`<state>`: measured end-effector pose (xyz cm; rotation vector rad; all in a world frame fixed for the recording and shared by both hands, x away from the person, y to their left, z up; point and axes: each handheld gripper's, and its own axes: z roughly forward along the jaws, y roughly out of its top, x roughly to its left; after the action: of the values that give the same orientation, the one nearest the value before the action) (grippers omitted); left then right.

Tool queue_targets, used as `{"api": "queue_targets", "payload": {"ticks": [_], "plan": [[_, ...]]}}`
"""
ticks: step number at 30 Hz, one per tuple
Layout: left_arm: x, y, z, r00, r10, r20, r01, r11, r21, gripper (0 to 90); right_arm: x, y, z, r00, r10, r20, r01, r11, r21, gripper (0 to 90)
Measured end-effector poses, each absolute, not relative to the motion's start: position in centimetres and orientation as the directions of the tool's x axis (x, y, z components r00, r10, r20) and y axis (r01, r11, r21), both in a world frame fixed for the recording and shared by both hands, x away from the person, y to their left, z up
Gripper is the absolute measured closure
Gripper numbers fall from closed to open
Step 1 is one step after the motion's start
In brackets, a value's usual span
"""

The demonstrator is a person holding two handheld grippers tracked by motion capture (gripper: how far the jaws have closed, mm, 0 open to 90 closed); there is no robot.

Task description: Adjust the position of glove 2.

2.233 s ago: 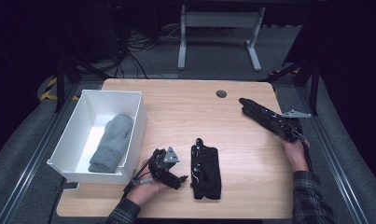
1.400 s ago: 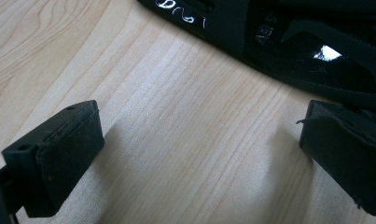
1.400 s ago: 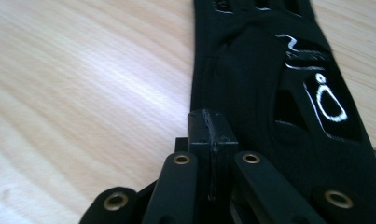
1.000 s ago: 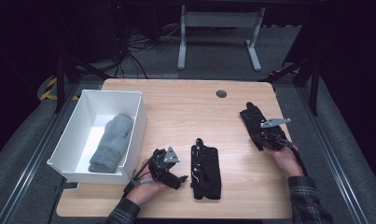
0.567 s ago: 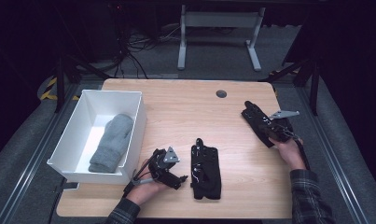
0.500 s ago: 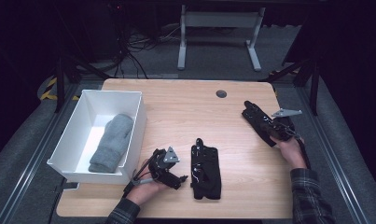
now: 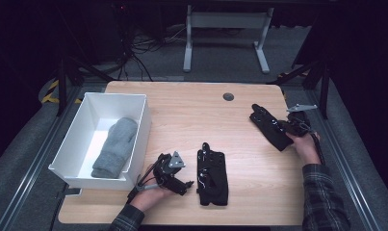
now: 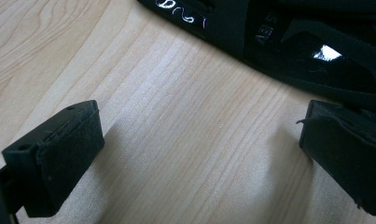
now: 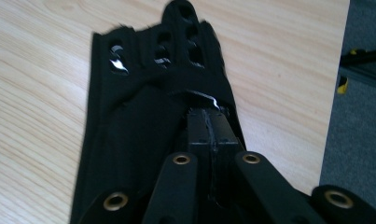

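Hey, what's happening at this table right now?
A person is sorting gloves. The right gripper is shut on a black glove at the table's right side. The left gripper rests open beside a second black glove. A grey mitten already lies in the white bin.

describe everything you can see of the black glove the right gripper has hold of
The black glove is fingerless, of dark matte fabric with short finger openings and glossy patches showing through them. It lies flat at the right side of the table, finger end pointing away from the person. The right gripper is shut on a fold of fabric near its middle.
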<state>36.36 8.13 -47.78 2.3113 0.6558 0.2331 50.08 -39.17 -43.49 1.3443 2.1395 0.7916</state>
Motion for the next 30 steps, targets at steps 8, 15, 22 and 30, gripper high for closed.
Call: {"api": "queue_targets", "payload": {"ticks": [8, 15, 22, 30], "plan": [[36.4, 8.1, -47.8, 0.855, 0.518, -0.019, 0.39, -0.618, 0.683, 0.0, 49.5, -39.5, -44.7, -0.396, 0.913, -0.093, 0.648, 0.35, 0.676, 90.0], [36.4, 8.1, -47.8, 0.855, 0.518, -0.019, 0.39, -0.618, 0.683, 0.0, 47.7, -38.4, -44.8, -0.433, 0.898, -0.078, 0.635, 0.365, 0.68, 90.0], [36.4, 8.1, -47.8, 0.855, 0.518, -0.019, 0.389, -0.618, 0.683, 0.0, 45.2, -37.0, -45.0, -0.491, 0.866, -0.091, 0.605, 0.414, 0.68, 90.0], [36.4, 8.1, -47.8, 0.855, 0.518, -0.018, 0.389, -0.618, 0.683, 0.0, 42.4, -35.1, -44.9, -0.56, 0.823, -0.098, 0.583, 0.475, 0.659, 90.0]]}}
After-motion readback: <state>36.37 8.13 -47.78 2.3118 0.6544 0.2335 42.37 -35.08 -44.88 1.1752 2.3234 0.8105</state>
